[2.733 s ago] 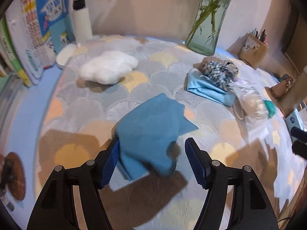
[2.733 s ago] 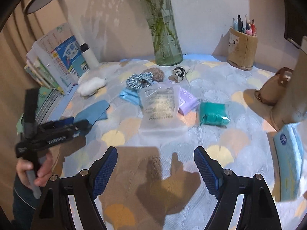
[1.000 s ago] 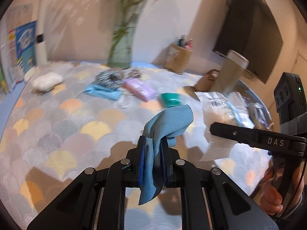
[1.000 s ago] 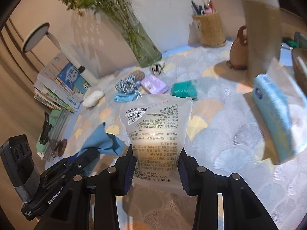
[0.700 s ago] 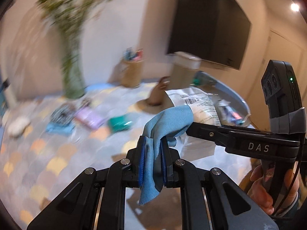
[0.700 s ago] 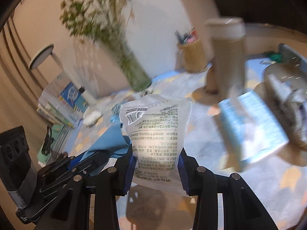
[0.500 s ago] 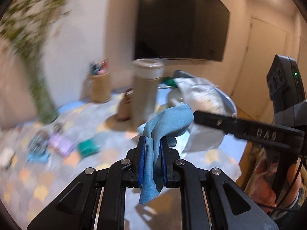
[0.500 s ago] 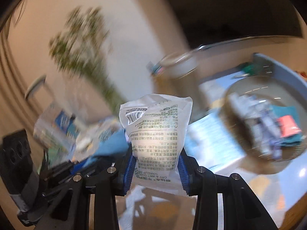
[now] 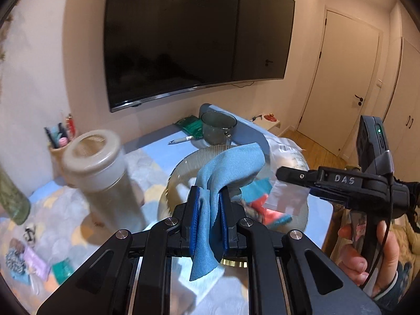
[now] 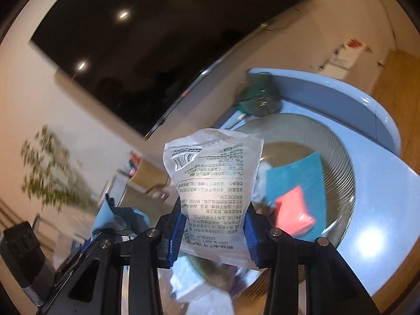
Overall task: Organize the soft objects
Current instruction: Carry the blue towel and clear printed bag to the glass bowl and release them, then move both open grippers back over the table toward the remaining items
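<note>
Above the ribbed glass bowl at the end of the blue table, both grippers carry soft things. Clamped tight between the blue pads of the left gripper, a light blue cloth sticks up and flops over toward the right, with its lower end hanging down below the jaws. Pinched by its lower part in the right gripper, a clear plastic pack of cotton pads with printed text and a barcode stands upright over the near rim of the bowl. Inside the bowl lie a teal pad and, resting on it, a pink-red pouch. Left of the bowl stands a tall jar with a pale lid; behind it sits a dark glass cup. Further soft items remain on the patterned cloth at the far left of the left wrist view, blurred.
</note>
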The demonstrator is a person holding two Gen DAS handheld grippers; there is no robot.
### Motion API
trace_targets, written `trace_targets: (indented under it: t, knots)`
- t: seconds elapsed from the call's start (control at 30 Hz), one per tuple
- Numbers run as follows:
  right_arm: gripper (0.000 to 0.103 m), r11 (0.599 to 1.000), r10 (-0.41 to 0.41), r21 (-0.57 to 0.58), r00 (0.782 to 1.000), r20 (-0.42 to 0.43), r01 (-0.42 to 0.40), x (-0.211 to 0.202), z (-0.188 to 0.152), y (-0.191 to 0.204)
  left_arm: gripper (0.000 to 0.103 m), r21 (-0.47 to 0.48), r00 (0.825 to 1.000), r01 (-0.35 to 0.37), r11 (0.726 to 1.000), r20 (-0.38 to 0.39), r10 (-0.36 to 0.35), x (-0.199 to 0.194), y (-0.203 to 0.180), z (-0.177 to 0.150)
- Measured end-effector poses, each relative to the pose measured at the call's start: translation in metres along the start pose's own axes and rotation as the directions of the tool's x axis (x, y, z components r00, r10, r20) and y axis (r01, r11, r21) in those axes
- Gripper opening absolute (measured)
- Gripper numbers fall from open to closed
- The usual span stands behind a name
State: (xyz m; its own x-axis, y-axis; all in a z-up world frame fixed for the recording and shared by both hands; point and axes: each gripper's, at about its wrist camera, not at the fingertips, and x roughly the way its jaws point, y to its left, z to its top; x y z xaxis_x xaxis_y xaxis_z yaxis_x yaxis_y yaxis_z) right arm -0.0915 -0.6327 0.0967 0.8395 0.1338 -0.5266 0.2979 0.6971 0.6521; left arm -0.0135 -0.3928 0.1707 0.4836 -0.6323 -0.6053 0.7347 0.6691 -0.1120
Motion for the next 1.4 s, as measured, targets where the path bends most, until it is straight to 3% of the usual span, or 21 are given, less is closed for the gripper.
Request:
trace_targets:
  t: [0.17,0.2,0.27,0.33,0.6,0.73,1.17,1.2,1.3,1.33,1.4]
  knots:
    - [0.041,0.982,-0.179,-0.055,0.984,0.023,0.180,0.013,0.026,-0.009,0.013,-0.028,0.999,-0.007,1.000,-0.039,0.006,0.041,-0.007,0.009]
    - [0.045,0.976,-0.205,-0.073,0.978,0.021,0.206,0.017,0.030,-0.007,0.014,-0.022,0.999,-0.022,1.000,-0.037,0.021,0.047,-0.010,0.011]
    - [0.062,0.967,-0.225,-0.112,0.974,0.027,0.227,0.018,0.036,-0.004,0.032,-0.014,0.999,-0.007,1.000,-0.048,0.006,0.052,-0.014,0.012]
    - [0.068,0.960,-0.241,-0.138,0.970,0.044,0.245,0.018,0.036,0.003,0.032,-0.017,0.996,0.032,0.999,-0.077,-0.033,0.055,-0.017,0.011]
    - [0.069,0.970,-0.212,-0.107,0.976,0.054,0.217,-0.004,0.020,-0.005,0.032,0.007,0.991,0.083,0.997,-0.105,-0.082,0.032,-0.020,-0.009]
    - [0.069,0.979,-0.175,-0.098,0.984,0.044,0.179,-0.011,0.003,0.002,0.032,-0.015,0.994,0.080,0.997,-0.080,-0.081,0.007,-0.010,-0.016]
    - [0.069,0.949,-0.112,-0.293,0.993,0.043,0.120,-0.029,-0.050,0.100,0.033,-0.083,0.996,0.038,0.996,0.081,-0.031,-0.096,0.029,-0.038]
    - [0.069,0.944,-0.108,-0.309,0.993,0.046,0.117,-0.030,-0.054,0.107,0.034,-0.091,0.995,0.045,0.995,0.094,-0.037,-0.106,0.033,-0.042]
    - [0.072,0.918,-0.078,-0.385,0.995,0.055,0.093,-0.033,-0.073,0.143,0.061,-0.116,0.991,0.028,0.993,0.133,-0.013,-0.132,0.042,-0.057]
    - [0.077,0.912,-0.067,-0.402,0.996,0.058,0.085,-0.033,-0.078,0.151,0.070,-0.127,0.987,-0.001,0.992,0.159,0.021,-0.143,0.046,-0.063]
    - [0.079,0.890,-0.037,-0.451,0.997,0.073,0.066,-0.036,-0.095,0.175,0.073,-0.139,0.974,-0.086,0.987,0.195,0.113,-0.166,0.051,-0.076]
